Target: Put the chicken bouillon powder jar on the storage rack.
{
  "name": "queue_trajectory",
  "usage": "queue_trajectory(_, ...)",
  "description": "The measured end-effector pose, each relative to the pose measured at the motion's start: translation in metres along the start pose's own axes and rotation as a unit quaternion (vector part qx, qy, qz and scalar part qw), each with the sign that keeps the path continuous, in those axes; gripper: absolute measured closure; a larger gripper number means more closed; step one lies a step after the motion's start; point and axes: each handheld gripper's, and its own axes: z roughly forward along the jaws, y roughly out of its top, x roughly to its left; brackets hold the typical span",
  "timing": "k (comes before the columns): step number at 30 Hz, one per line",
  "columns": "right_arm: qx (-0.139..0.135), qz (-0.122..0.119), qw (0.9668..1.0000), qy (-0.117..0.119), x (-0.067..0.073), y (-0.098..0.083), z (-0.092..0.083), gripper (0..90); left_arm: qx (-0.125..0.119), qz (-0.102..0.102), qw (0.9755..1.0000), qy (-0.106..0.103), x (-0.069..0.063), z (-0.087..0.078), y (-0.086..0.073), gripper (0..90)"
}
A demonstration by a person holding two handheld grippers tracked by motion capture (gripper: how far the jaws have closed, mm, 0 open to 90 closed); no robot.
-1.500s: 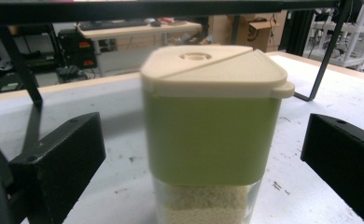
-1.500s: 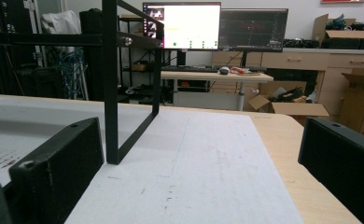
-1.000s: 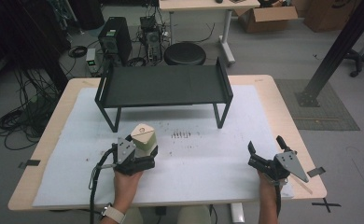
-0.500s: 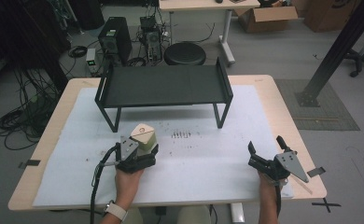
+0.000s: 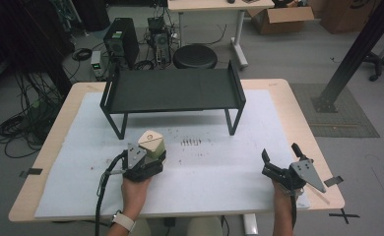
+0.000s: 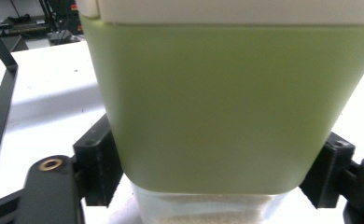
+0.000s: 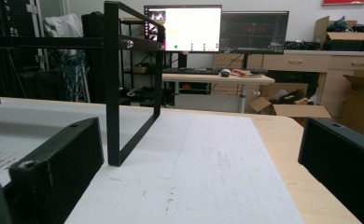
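**Left tongs closed on the green container, right tongs idle and apart**

While I watch the left gripper view, my left gripper [image 6: 213, 186] has its two black jaws pressed against the lower sides of the green container [image 6: 227, 102], one on each flank; they have just been closing, with the container between them, and now they clamp it. Below the green band I see a clear base with pale grainy contents, and a cream lid on top. From the high view, the left gripper [image 5: 148, 156] sits at the near left of the white mat [image 5: 219, 172], and the container [image 5: 150, 144] stands upright on the mat at its tips, just in front of the black rack [image 5: 173, 91] and near its left front leg.

My right gripper [image 5: 278, 158] rests at the near right corner of the mat, well apart from the container, its jaws spread wide with nothing between them. Along its own view I see the rack's leg [image 7: 112, 93] ahead. The wooden table [image 5: 298, 118] frames the mat.
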Motion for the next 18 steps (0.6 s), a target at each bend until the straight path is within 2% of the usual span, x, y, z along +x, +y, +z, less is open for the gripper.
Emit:
queue_trajectory(4,0.000,0.000,1.0000,0.000,0.0000,0.0000,0.0000,0.0,0.000,0.000,1.0000,-0.003,0.0001,0.0004,0.0002,28.8)
queue_trajectory(18,-0.001,0.001,1.0000,0.001,-0.0001,0.0000,-0.0002,0.0,-0.003,0.008,0.9999,-0.008,0.0014,0.0004,-0.0001,29.5)
